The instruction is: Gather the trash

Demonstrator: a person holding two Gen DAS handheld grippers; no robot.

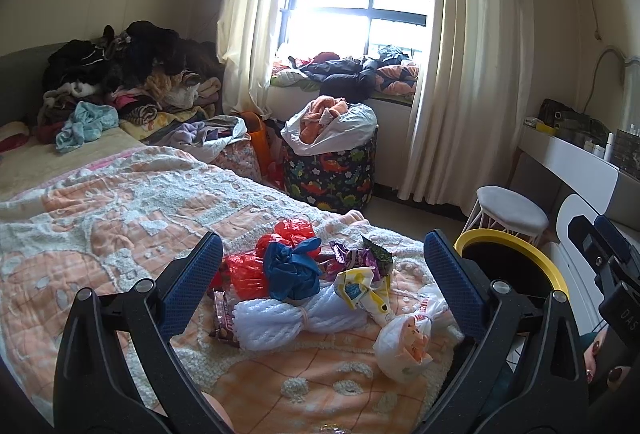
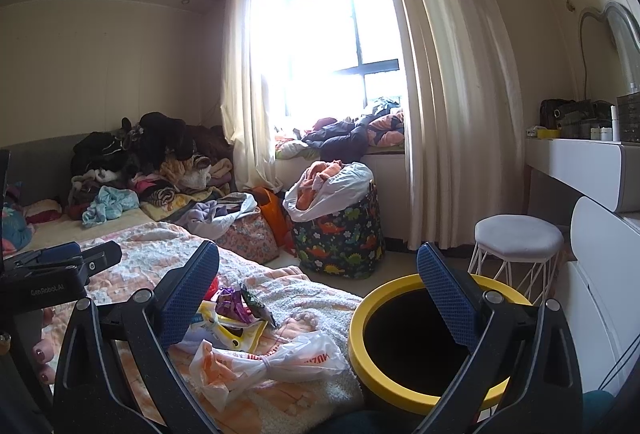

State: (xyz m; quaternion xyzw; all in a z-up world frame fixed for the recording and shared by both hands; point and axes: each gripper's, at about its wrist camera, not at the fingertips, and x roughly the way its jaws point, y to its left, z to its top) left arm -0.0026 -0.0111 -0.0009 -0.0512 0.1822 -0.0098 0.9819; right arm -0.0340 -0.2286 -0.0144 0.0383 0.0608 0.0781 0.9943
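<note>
A heap of trash lies on the bed's near corner: a red plastic bag [image 1: 256, 266], a blue bag [image 1: 292, 268], a white foam net [image 1: 288, 318], a brown wrapper [image 1: 223, 318], a purple wrapper [image 1: 352, 258], a yellow-white packet [image 1: 362, 290] and a tied white bag [image 1: 404, 342]. My left gripper [image 1: 324, 274] hovers open above the heap, holding nothing. A yellow-rimmed black bin [image 2: 424, 338] stands beside the bed. My right gripper [image 2: 320, 294] is open and empty, between the tied white bag [image 2: 272, 358] and the bin.
The bed [image 1: 100, 218] carries an orange and white blanket and a clothes pile [image 1: 128, 82] at its far end. A dinosaur-print hamper [image 1: 330, 170] stands by the window. A white stool [image 2: 516, 246] and a white dresser [image 2: 580, 166] stand on the right.
</note>
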